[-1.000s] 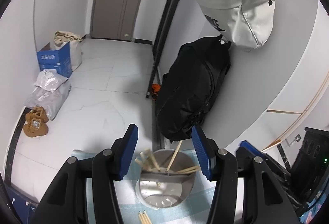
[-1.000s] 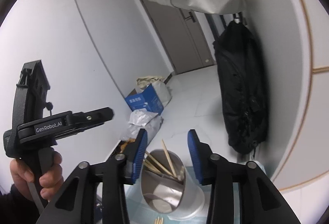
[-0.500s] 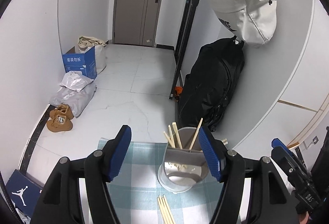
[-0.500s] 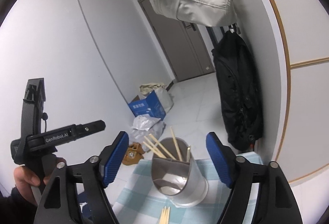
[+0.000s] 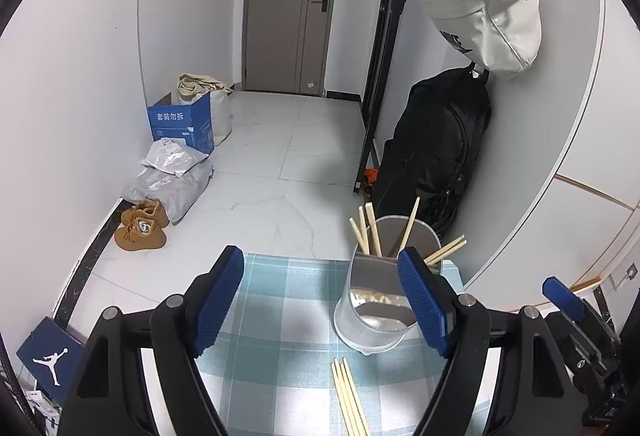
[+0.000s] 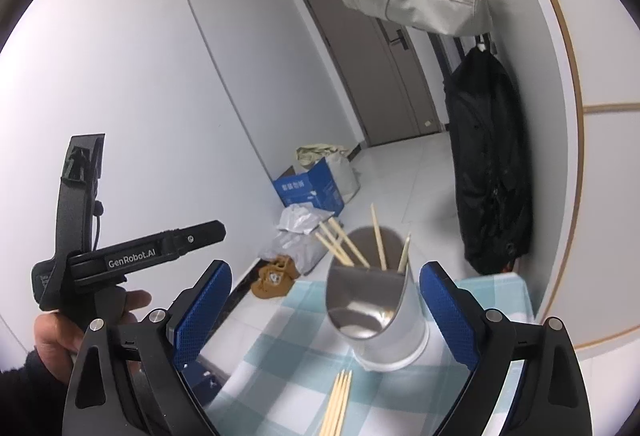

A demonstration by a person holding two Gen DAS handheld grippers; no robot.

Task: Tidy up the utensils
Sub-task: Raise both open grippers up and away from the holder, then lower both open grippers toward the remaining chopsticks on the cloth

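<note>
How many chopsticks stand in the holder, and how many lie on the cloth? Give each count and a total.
Chopsticks in the holder: 6
Chopsticks on the cloth: 4
Total: 10

Both fisheye views are evenly and coolly lit, with only soft shadows on the white floor [image 5: 280, 171] and no visible lamp. Straight lines bow strongly toward the black circular border, and the polished metal holder [image 6: 366, 306] shows bright reflections. Focus is fairly sharp throughout, without noticeable motion blur
</note>
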